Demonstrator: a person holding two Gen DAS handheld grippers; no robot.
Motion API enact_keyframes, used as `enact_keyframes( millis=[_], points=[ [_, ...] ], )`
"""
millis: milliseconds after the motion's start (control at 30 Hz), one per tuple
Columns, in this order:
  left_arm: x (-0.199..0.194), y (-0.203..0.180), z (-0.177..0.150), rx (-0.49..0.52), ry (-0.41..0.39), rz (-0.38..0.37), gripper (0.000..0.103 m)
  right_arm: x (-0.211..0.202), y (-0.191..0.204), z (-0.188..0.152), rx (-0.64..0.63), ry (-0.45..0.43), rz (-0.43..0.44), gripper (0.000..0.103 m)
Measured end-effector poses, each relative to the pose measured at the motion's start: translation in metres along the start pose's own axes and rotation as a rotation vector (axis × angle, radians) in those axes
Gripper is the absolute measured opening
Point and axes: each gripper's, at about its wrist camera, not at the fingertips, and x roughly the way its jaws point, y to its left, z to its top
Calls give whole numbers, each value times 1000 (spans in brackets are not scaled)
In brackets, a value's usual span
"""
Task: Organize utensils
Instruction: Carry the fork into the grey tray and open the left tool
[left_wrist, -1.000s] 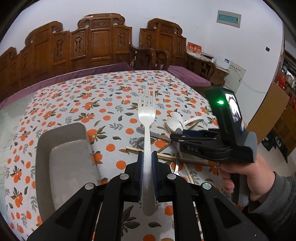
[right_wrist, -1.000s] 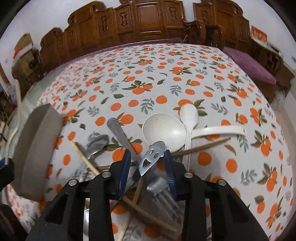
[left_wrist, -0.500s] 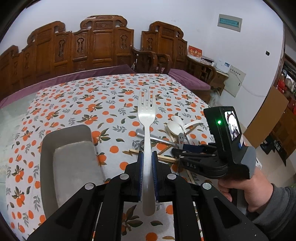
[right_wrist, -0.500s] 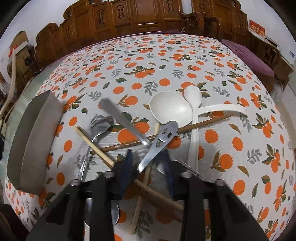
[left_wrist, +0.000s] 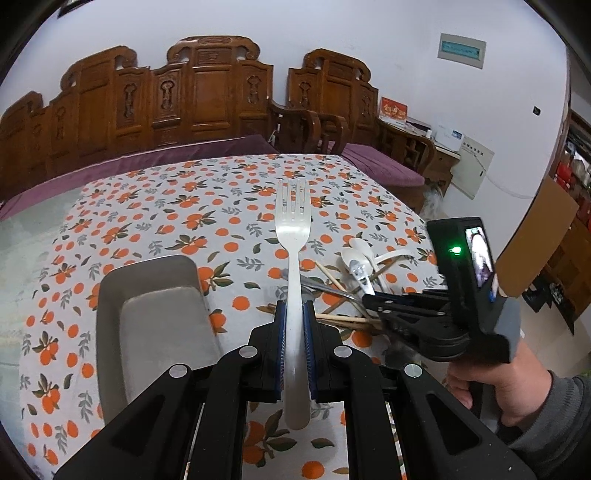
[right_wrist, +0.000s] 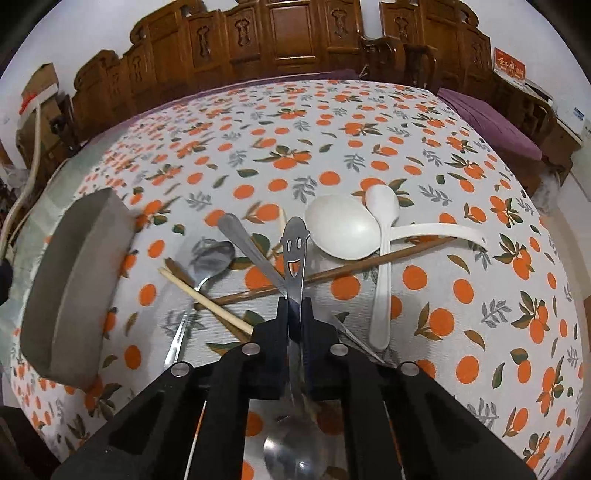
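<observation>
The right claw (right_wrist: 295, 314) has just been closing and now pinches the smiley-handled spoon (right_wrist: 294, 254), lifted from the pile ahead. The left claw (left_wrist: 294, 325) grips a fork (left_wrist: 293, 236); the grey tray (left_wrist: 147, 317) to its left likely comes next.

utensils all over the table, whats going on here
A person is sorting them with a hand-held gripper in each hand. The left hand-held gripper is shut on a white fork. The right hand-held gripper has just been closing and now clamps a smiley-handled spoon from the pile. The grey tray holds nothing yet.
</observation>
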Motion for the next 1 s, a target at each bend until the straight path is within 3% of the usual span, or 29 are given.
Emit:
enact_keyframes(
  millis=[133,567,1000],
  points=[
    [-8,5,-1,-5,-10,19,8,-16,5,3,-5,-35,48,2],
    [-20,53,-13,-87,22,124,8,-61,37,13,-107,-137,145,2],
    [21,94,-30,-147,165,212,8,-86,91,41,-189,-196,274,2]
  ],
)
